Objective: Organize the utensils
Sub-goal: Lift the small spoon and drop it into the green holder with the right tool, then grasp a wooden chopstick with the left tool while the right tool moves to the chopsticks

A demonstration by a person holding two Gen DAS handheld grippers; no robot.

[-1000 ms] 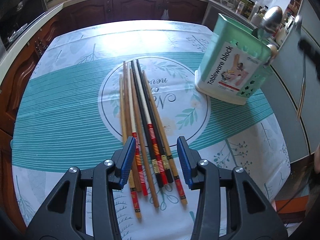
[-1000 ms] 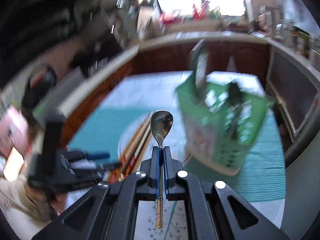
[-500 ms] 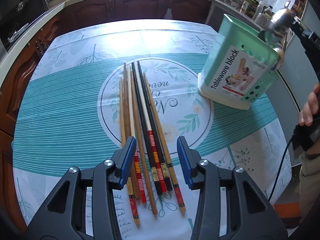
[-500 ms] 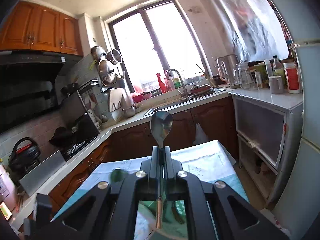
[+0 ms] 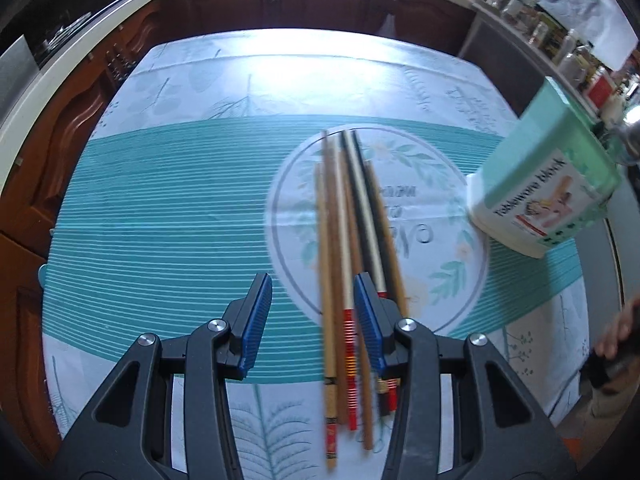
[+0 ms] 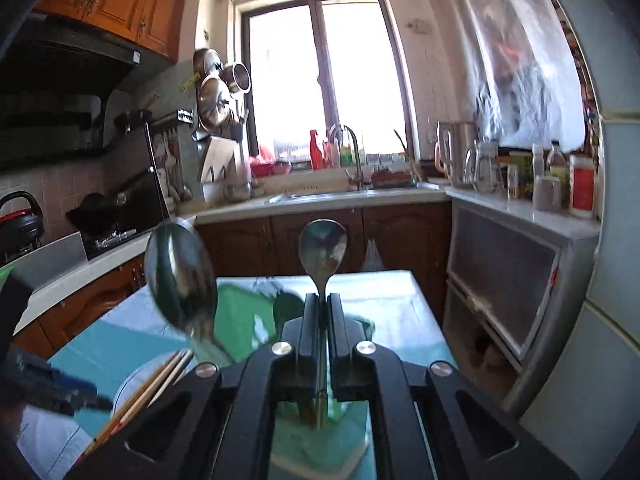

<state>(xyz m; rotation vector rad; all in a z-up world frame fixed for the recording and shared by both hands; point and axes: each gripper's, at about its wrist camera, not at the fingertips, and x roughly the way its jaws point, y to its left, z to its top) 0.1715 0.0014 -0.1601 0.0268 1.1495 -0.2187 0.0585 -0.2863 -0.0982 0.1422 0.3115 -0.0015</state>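
Already 1 spoon (image 6: 180,280) stands in holder (image 5: 540,184).

Roughly seven chopsticks (image 5: 352,280) (blurred), two spoons (image 6: 323,248), one holder (image 5: 548,184).

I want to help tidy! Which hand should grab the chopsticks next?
The left. Its open gripper hangs right over the chopsticks, while the right gripper is busy, letting go of a spoon over the green holder.

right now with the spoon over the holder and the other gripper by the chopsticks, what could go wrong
The right gripper is opening around the spoon above the green tableware block; it may knock the other spoon standing there, or miss a slot. The open left gripper sits off-centre over the chopsticks, so it may catch only some.
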